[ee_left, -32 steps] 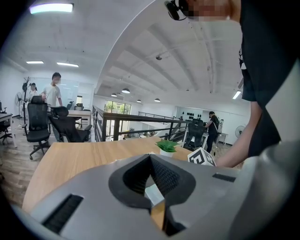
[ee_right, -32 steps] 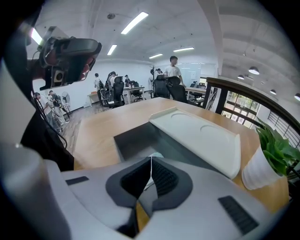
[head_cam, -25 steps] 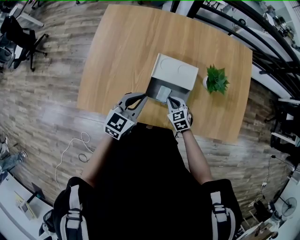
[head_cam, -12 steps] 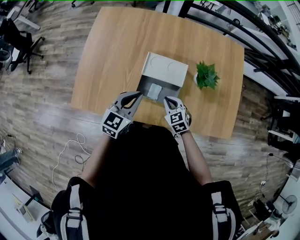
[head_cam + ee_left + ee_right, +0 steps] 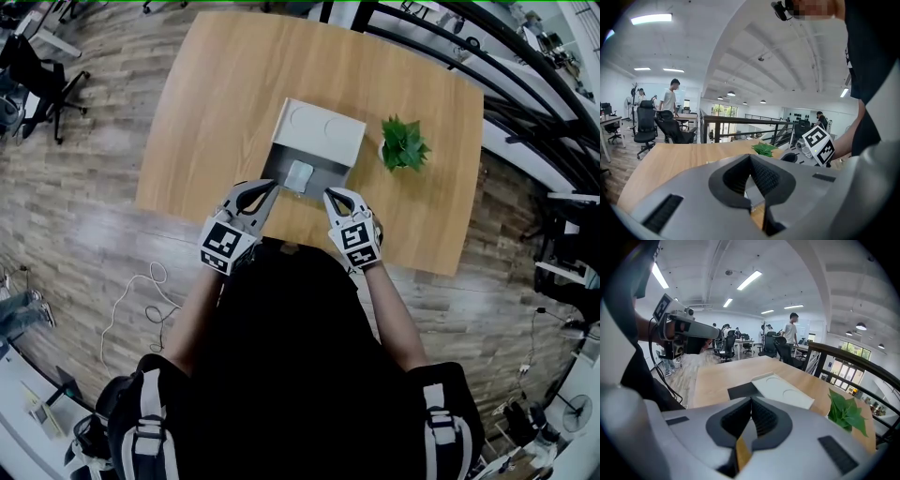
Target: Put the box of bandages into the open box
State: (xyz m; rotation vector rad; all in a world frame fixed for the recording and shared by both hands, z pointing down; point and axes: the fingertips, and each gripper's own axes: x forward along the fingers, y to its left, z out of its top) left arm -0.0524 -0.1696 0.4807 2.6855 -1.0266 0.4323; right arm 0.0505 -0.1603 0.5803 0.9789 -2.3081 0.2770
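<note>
two grippers are hovering low over the near edge of the wooden table [image 5: 216,112] in the head view. the left gripper [image 5: 255,194] and right gripper [image 5: 334,198] are flanking the open box [image 5: 277,150], with their tips close to its near corners. the box of bandages [image 5: 299,175] is lying flat inside the open box, on its dark floor, apart from both grippers. the white lid [image 5: 319,129] is lying folded back on the far side. a potted plant [image 5: 403,145] is standing just beside the open box, on its right.

left gripper view: the ribbed pads are meeting at the tips, so the jaws are closed together with nothing gripped. the plant and the right gripper's marker cube [image 5: 818,144] are showing beyond them. a person [image 5: 670,96] is standing by an office chair [image 5: 647,124], far behind the table.

right gripper view: these jaws are pressing together as well and carrying nothing. the lid and the dark inside of the open box are lying ahead on the table. the box of bandages is not showing from this angle. the left gripper is hanging at upper left.
</note>
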